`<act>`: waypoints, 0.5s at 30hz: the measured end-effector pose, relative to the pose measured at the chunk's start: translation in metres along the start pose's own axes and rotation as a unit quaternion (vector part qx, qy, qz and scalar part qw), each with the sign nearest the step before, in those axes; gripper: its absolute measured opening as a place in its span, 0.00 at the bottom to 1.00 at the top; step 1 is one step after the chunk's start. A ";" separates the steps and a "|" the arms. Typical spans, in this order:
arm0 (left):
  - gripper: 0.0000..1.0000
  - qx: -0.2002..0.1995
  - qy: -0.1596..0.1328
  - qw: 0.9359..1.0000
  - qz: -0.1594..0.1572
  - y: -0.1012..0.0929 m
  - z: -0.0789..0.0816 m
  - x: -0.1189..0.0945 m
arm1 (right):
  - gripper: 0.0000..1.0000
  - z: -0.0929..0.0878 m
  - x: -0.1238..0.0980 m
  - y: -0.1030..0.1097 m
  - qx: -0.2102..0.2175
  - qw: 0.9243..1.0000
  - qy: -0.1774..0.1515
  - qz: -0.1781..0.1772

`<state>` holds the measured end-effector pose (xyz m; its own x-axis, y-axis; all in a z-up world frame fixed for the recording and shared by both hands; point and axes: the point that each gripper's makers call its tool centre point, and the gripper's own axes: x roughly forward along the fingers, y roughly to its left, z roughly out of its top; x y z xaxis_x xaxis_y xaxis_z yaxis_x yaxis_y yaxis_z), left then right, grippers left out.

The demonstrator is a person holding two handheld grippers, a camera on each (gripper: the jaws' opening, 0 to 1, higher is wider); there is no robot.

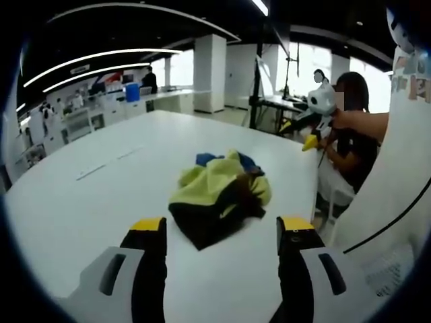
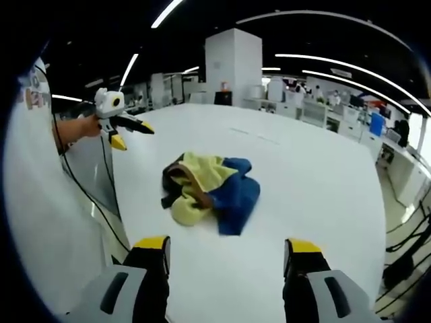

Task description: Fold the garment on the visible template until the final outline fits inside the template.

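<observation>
A crumpled garment of yellow, blue and dark cloth lies bunched in a heap on the white table. My left gripper is open just short of the heap's dark near edge, with nothing between its yellow-tipped jaws. In the right gripper view the same garment shows its blue side, and my right gripper stands open a little before it, also holding nothing. Each gripper also appears in the other's view, held up in a hand: the right gripper and the left gripper.
A seated person is at the table's far edge. A white sleeve with a black cable runs down the left side. Faint marks cross the tabletop. Desks, a pillar and office equipment stand behind.
</observation>
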<state>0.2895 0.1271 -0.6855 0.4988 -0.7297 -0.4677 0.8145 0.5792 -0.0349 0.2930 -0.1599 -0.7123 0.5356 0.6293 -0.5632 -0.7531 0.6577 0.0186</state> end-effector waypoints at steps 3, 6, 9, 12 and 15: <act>0.65 0.005 -0.002 1.000 0.008 0.003 0.002 0.001 | 0.66 0.002 0.002 0.000 -0.001 1.000 -0.004 0.002; 0.63 0.006 -0.002 1.000 0.005 0.003 0.002 0.001 | 0.64 0.004 0.003 0.000 -0.004 1.000 -0.006 0.004; 0.63 0.007 -0.002 1.000 0.006 0.004 0.002 0.002 | 0.62 0.005 0.005 0.000 -0.008 1.000 -0.008 0.007; 0.63 0.007 -0.002 1.000 0.005 0.004 0.002 0.003 | 0.62 0.006 0.007 0.001 -0.011 1.000 -0.008 0.008; 0.63 0.008 -0.001 1.000 0.005 0.004 0.001 0.003 | 0.61 0.006 0.008 0.001 -0.013 1.000 -0.007 0.011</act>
<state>0.2945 0.1267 -0.6856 0.5080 -0.7243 -0.4662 0.8138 0.5809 -0.0156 0.2986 -0.1513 -0.7118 0.5245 0.6489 -0.5512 -0.7738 0.6334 0.0093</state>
